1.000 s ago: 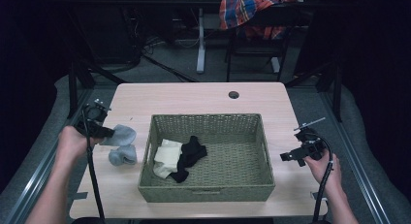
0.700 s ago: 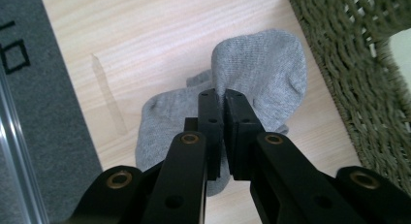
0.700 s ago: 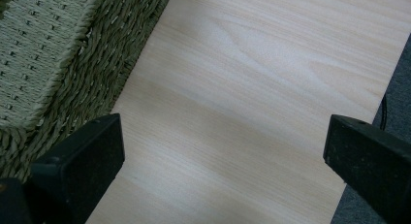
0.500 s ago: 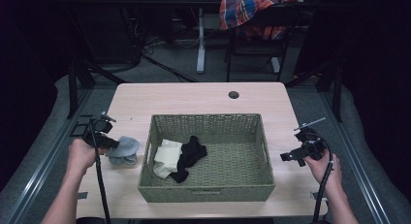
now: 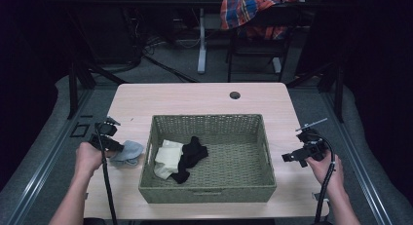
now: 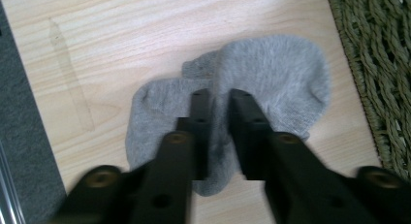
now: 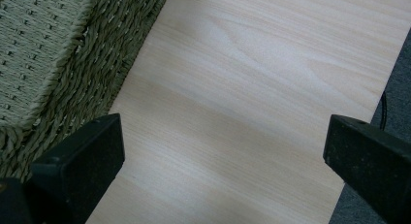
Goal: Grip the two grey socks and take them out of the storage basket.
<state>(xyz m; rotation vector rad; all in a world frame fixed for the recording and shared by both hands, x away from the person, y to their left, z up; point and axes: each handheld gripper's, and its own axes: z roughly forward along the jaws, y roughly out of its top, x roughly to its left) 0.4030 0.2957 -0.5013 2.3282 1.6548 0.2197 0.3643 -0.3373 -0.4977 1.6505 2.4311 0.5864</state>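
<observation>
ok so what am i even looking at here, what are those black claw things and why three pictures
No robot here: a person holds a hand-operated gripper in each hand. The high view looks down on the table from above. The other two pictures come from cameras riding on each gripper, looking along its black jaws. The left gripper has its jaws pinched on a fold of a grey sock lying on the wood beside a woven basket. The right gripper is open over bare table by the basket's other side. Inside the basket lie a white sock and a black sock.
</observation>
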